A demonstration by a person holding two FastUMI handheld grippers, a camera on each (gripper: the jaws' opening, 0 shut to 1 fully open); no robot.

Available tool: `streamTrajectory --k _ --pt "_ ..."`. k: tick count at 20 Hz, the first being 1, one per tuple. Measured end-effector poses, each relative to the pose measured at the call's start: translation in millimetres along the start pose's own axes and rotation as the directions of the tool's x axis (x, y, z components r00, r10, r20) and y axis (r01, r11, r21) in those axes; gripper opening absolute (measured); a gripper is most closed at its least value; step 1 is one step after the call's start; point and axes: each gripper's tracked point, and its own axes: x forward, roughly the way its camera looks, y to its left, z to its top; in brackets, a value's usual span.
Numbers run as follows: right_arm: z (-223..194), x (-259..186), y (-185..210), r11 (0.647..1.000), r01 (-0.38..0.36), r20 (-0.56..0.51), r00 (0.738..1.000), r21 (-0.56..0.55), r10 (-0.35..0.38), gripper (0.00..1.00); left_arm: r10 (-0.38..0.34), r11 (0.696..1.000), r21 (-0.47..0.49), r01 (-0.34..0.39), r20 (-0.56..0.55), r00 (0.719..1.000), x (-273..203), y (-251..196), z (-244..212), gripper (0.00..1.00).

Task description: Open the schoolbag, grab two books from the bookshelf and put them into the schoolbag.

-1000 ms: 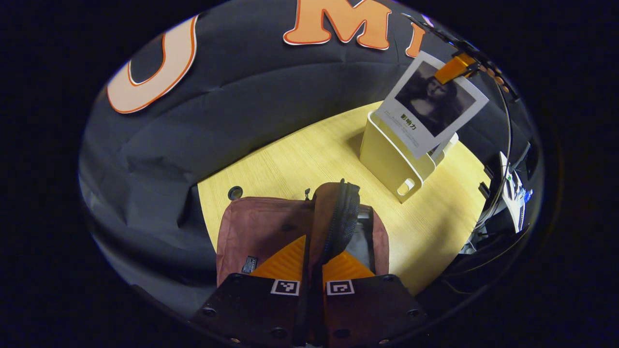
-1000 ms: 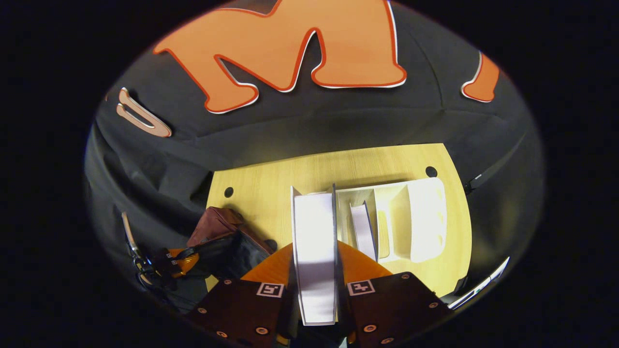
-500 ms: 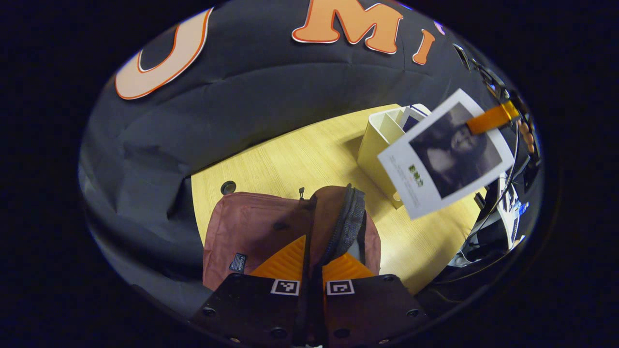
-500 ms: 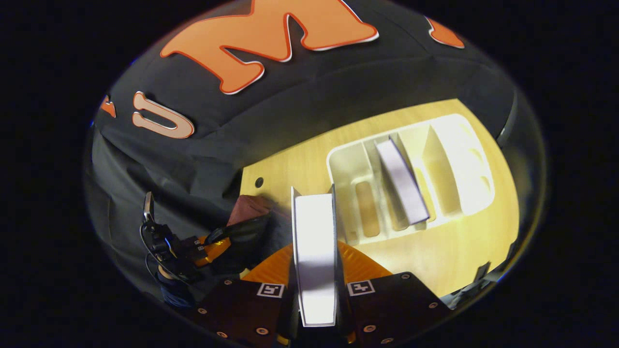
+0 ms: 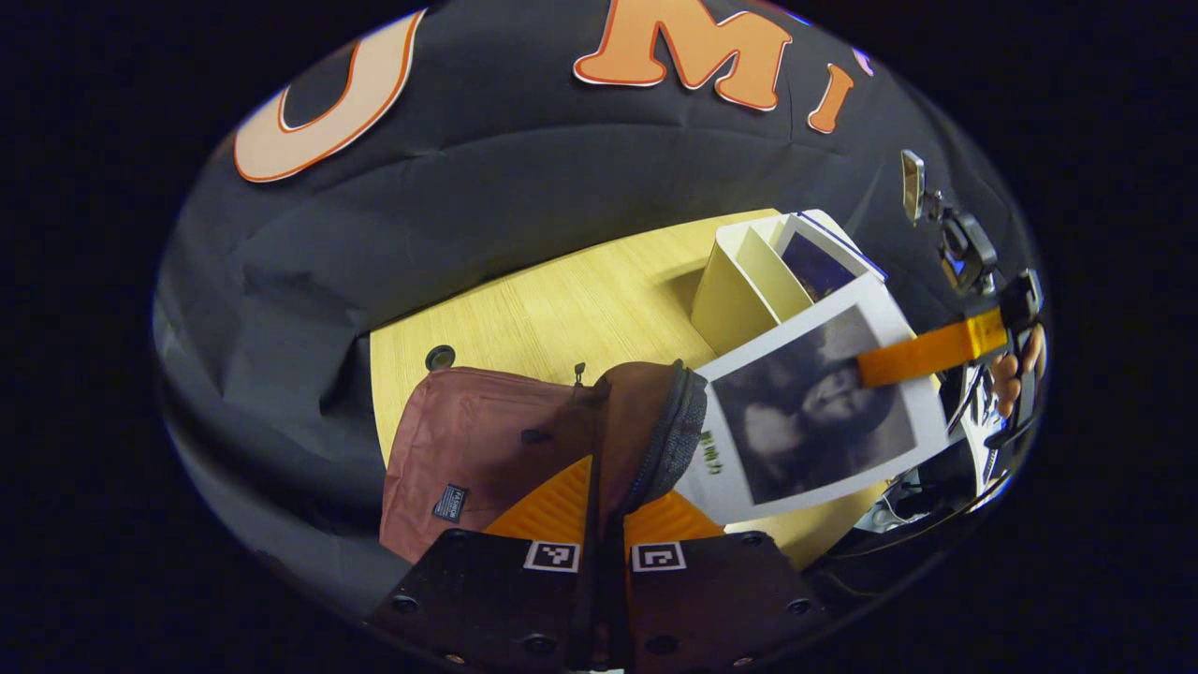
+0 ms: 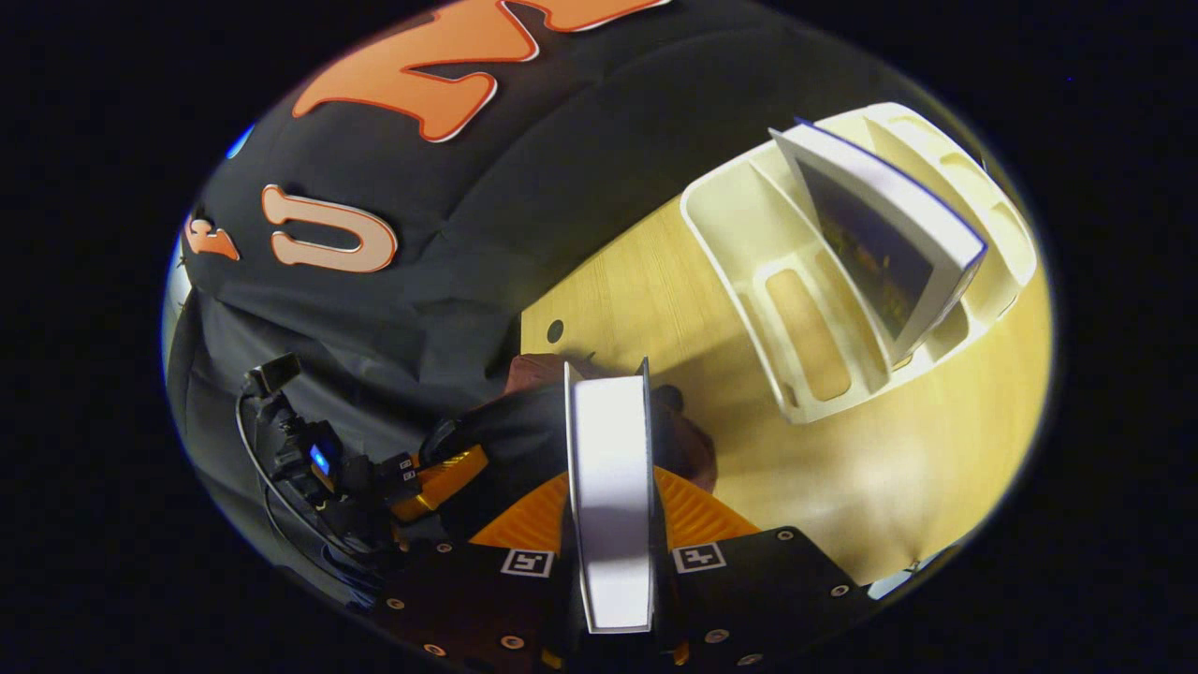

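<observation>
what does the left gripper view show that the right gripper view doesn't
Left gripper view: the carried book's portrait cover and the schoolbag's front with the flap pinched by the left gripper. Right gripper view: that book's page edge between the right gripper's fingers, and the bookshelf's slots from above. Both: the table, bookshelf, schoolbag, and the second book standing shelved.

Dark plates with round screws and square black-and-white markers at the bottom of both views on left gripper and right gripper; black cables lower left of right gripper view.
</observation>
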Motion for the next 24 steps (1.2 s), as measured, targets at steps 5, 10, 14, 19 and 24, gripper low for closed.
streamTrajectory --k 5,10,14,19,24 --pt "-23.3 65.4 11.1 0.994 -0.101 0.002 0.995 0.047 0.101 0.31 0.001 1.0 0.006 -0.001 0.07 0.998 -4.9 -9.0 7.0 0.06" --pt "-47.5 126.5 28.7 0.987 -0.13 0.025 0.991 0.099 0.128 0.31 -0.012 1.0 0.022 0.009 0.13 0.991 -8.9 -20.3 7.2 0.06" --pt "-58.6 158.6 37.9 0.971 -0.165 0.05 0.986 0.172 0.159 0.41 -0.021 0.999 0.036 0.016 0.15 0.989 -10.2 -30.3 -0.5 0.06" --pt "-60.1 173.3 35.7 0.977 -0.142 0.06 0.989 0.162 0.134 0.35 -0.017 1.0 0.02 0.014 0.152 0.988 -11.0 -29.3 -3.5 0.06" --pt "-74.0 157.9 2.7 0.998 -0.03 -0.004 1.0 0.061 0.03 0.69 -0.004 0.999 0.032 -0.001 0.154 0.988 -6.0 -26.9 -5.4 0.06"
